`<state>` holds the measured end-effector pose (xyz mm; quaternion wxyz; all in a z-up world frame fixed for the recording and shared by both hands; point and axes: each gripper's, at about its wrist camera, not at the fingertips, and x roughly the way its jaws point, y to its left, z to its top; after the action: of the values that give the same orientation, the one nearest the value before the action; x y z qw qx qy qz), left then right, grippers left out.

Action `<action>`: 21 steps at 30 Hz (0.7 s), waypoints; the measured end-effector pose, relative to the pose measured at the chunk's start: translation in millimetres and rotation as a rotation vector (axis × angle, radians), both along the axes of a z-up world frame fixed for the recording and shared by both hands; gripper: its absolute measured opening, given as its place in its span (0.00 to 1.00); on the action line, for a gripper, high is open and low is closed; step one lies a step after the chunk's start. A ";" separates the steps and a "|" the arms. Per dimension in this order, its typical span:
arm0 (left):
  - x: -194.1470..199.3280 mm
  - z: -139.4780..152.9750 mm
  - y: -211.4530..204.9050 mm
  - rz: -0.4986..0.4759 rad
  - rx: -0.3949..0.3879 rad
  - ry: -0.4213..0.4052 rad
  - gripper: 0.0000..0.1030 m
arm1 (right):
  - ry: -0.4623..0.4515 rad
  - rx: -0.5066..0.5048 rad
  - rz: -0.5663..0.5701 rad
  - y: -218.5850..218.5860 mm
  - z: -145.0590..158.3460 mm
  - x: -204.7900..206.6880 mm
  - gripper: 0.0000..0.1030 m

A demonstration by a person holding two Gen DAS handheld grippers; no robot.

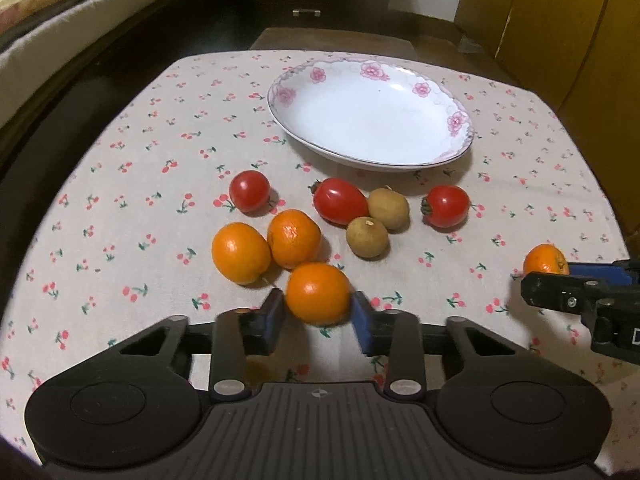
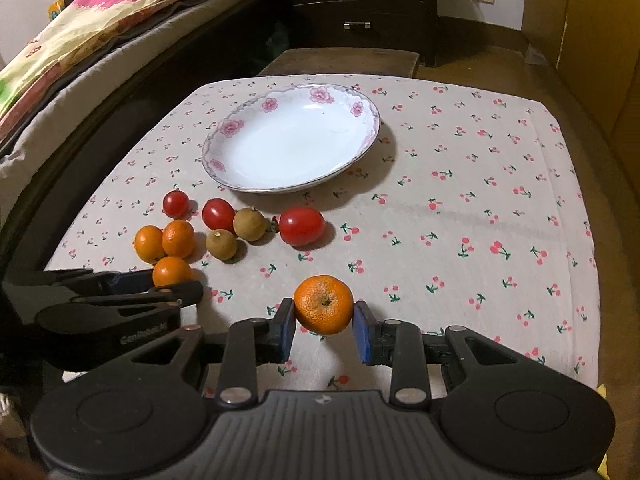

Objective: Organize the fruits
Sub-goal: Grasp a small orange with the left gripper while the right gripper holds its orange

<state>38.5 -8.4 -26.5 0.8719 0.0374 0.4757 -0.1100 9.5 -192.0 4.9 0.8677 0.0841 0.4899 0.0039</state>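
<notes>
Cherry-print cloth (image 1: 120, 200) covered the tabletop in your left wrist view, the plate (image 1: 460, 120) bare toward its far edge, and your left gripper (image 1: 318, 312) had its fingers around the nearest tangerine (image 1: 318, 292) by the near edge, apparently touching, grip unconfirmed. From your right wrist view, your right gripper (image 2: 324, 320) likewise bracketed a lone tangerine (image 2: 324, 304), pads seemingly touching; I judge you were mid-pick, and next you needed firm closure before lifting both to that plate (image 2: 248, 120).

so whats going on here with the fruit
A person works two handheld tools over a cherry-print tablecloth. The left tool is closed on one orange, the right tool on another orange. The flowered plate holds nothing yet; tomatoes, two brown fruits and two more oranges lie before it.
</notes>
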 end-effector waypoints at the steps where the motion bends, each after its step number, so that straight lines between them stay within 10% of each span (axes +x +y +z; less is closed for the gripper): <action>1: 0.5 0.4 0.0 0.004 0.000 0.004 0.42 | -0.002 0.005 0.000 -0.2 1.0 -1.9 0.31; 21: -45.3 3.2 5.0 -0.044 0.015 -0.005 0.41 | -0.012 -0.046 0.021 9.7 9.7 -41.0 0.31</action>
<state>-6.8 -3.4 -23.4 0.8701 0.0548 0.4735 -0.1253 -31.6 -182.3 14.7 0.8724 0.0588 0.4853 0.0024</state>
